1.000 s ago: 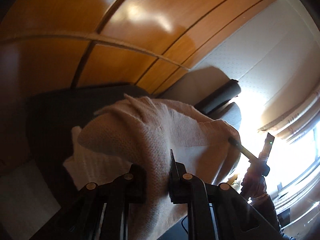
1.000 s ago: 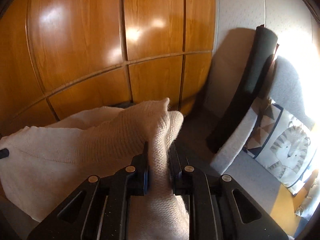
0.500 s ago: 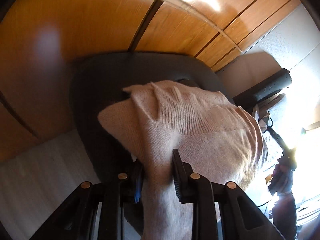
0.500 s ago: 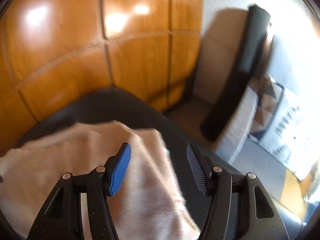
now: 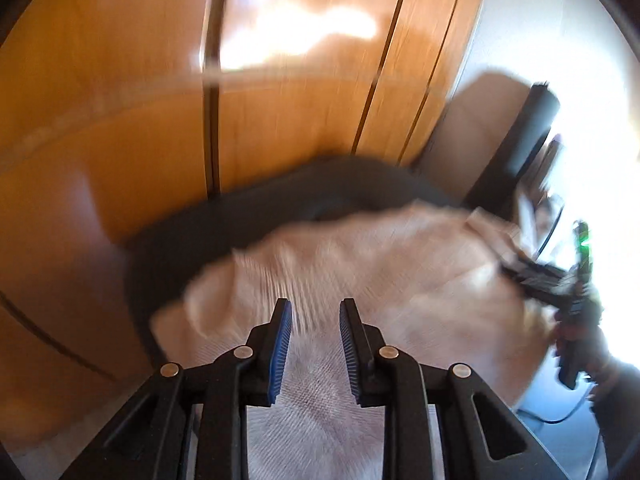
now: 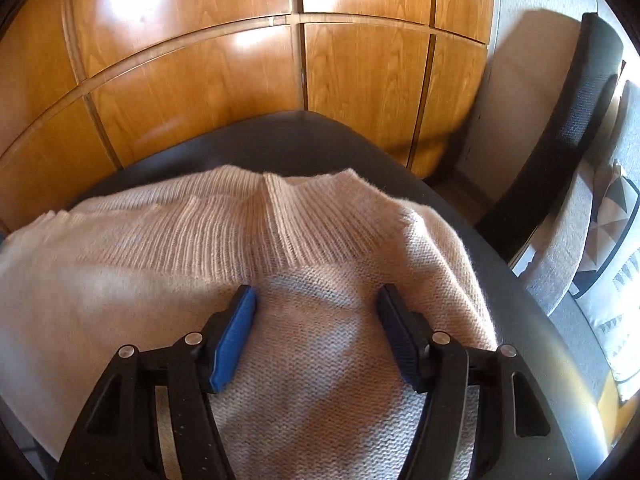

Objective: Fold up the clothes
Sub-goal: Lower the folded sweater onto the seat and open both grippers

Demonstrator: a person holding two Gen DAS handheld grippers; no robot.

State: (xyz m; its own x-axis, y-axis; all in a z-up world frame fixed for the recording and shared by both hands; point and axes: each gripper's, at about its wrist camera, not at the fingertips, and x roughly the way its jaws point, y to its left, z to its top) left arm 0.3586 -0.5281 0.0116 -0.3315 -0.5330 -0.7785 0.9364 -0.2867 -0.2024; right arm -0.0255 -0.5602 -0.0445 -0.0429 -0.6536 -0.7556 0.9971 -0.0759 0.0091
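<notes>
sweater (image 6: pixel 312 312) on dark table (image 6: pixel 520 320) | left gripper (image 5: pixel 315 322) fingers slightly apart, released | right gripper (image 6: pixel 318 312) fingers opening wide, released

One beige sweater (image 6: pixel 312 240), one dark table (image 6: pixel 460 216), two tongs, one patterned cushion (image 6: pixel 612 216).

Both grippers tilt downward: right gripper (image 6: pixel 316 300) fingers opening wide, left gripper (image 5: pixel 315 316) fingers narrowly parted.

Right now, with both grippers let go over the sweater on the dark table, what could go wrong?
1. The beige knit sweater lies near the round dark table's right edge; a nudge could slide it off.
2. The right gripper, jaws opening, sits low on the knit and may snag.
3. The left gripper view is blurred, so regrasping is uncertain.
</notes>
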